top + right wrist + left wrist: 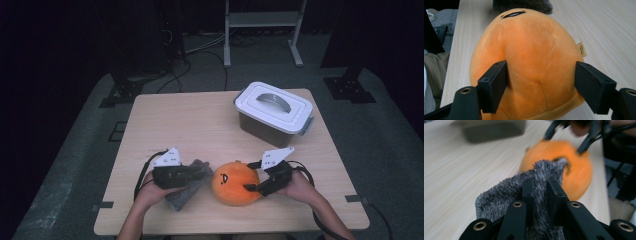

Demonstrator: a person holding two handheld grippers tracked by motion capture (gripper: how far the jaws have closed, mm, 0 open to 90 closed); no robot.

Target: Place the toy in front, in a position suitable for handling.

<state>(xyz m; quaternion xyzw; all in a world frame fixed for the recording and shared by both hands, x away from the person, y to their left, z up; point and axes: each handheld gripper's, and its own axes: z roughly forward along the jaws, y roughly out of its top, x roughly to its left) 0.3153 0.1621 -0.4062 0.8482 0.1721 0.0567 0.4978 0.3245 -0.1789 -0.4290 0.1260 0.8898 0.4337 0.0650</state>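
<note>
Landmark: the orange plush toy (235, 183), lying on the wooden table (200, 125) near its front edge.
Left gripper (192, 172): just left of the plush; its jaws stand narrow, pinched onto a grey fluffy cloth (529, 187) that bunches up between them.
Cloth: its free end points toward the plush and hangs just short of it; the rest trails down to the table.
Right gripper (252, 176): on the right side of the plush, jaws wide around its rounded body, the pads (495, 85) pressing into the fabric on both flanks.
Lidded box (272, 112): behind the plush and to its right, well apart, lid on.
Step in hand: it looks like steadying the plush with the right hand while the cloth is brought over for a wipe.
Next move: probably carry the cloth onto the plush's near face and rub, keeping the pinch firm so the cloth does not slip, and the right grip steady so the soft toy does not roll.
</note>
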